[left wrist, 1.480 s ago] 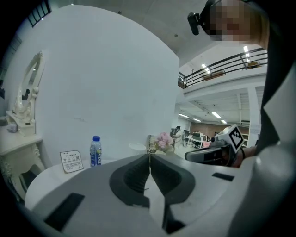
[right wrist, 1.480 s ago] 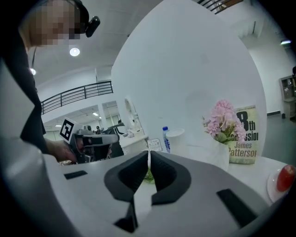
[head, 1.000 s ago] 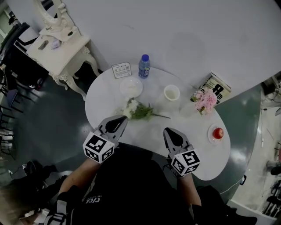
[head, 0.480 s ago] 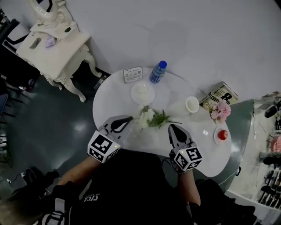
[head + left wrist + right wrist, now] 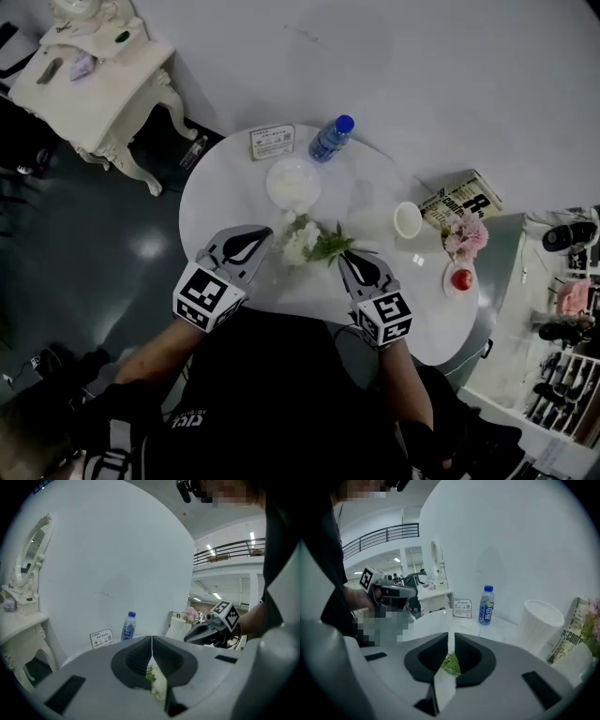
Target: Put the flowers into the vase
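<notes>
Beneath the right gripper (image 5: 346, 257), the flowers (image 5: 304, 242) partly disappear.

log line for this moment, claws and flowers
left claw: shut, empty | right claw: shut, empty | flowers: lying on table between claws | grasp: not yet

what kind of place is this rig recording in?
Likely a staged set inside a large hall: a white round table and ornate dressing table against a curved white backdrop, with a railed upper gallery and strip lights beyond.
</notes>
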A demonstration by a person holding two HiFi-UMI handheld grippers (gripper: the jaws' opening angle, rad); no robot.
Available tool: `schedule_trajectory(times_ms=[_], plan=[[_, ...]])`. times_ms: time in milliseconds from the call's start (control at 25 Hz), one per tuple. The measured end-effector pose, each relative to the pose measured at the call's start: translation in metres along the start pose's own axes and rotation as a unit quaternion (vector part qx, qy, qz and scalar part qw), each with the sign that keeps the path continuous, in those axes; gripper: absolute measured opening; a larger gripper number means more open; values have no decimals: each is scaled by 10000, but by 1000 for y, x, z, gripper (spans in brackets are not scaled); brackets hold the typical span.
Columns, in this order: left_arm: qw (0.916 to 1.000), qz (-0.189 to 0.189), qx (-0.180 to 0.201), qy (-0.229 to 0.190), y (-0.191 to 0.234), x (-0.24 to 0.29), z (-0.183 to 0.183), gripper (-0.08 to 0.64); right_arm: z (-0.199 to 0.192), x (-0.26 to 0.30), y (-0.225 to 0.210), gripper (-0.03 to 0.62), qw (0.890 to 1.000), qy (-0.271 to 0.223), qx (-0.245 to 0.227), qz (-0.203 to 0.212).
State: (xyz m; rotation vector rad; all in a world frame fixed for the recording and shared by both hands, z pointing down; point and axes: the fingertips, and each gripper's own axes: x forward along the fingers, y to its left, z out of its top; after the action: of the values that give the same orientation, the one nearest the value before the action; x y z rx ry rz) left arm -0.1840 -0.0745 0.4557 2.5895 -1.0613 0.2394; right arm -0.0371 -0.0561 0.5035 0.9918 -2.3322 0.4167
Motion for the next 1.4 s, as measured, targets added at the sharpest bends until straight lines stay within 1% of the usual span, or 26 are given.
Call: schedule_trajectory(times_ms=[120, 320, 600, 720, 880, 1040, 1120, 1280, 1320, 1400], plan=[[10000, 35, -68, 25, 2, 3, -4, 11, -7, 11, -1, 40, 9987, 305, -377, 161], [9997, 141, -200, 23, 9, 11, -10, 11, -21, 30, -1, 40, 9949, 649, -625, 449], [9993, 205, -313, 36, 12, 13, -18, 11, -40, 52, 9, 41, 9816, 1186, -1228, 855], [9990, 242, -374, 22, 13, 12, -21, 12, -46, 59, 10, 47, 9756, 1360, -1434, 955], [9986, 285, -449, 69, 16, 9, -27, 12, -52, 68, 12, 105, 9701, 1564, -1491, 1107], [9982, 323, -500, 77, 20, 8, -32, 12, -61, 76, 11, 133, 9614, 1806, -1667, 1240], [9981, 332, -524, 66, 21, 9, -32, 12, -66, 79, 10, 150, 9553, 1960, -1792, 1302], [9982, 343, -493, 14, 23, 11, -30, 11, -73, 84, 8, 177, 9384, 2269, -2223, 1359], [9983, 362, -467, 0, 25, 11, -30, 12, -74, 85, 9, 184, 9359, 2310, -2264, 1393], [9983, 391, -424, -52, 27, 12, -27, 12, -76, 88, 11, 216, 9329, 2381, -2262, 1479]])
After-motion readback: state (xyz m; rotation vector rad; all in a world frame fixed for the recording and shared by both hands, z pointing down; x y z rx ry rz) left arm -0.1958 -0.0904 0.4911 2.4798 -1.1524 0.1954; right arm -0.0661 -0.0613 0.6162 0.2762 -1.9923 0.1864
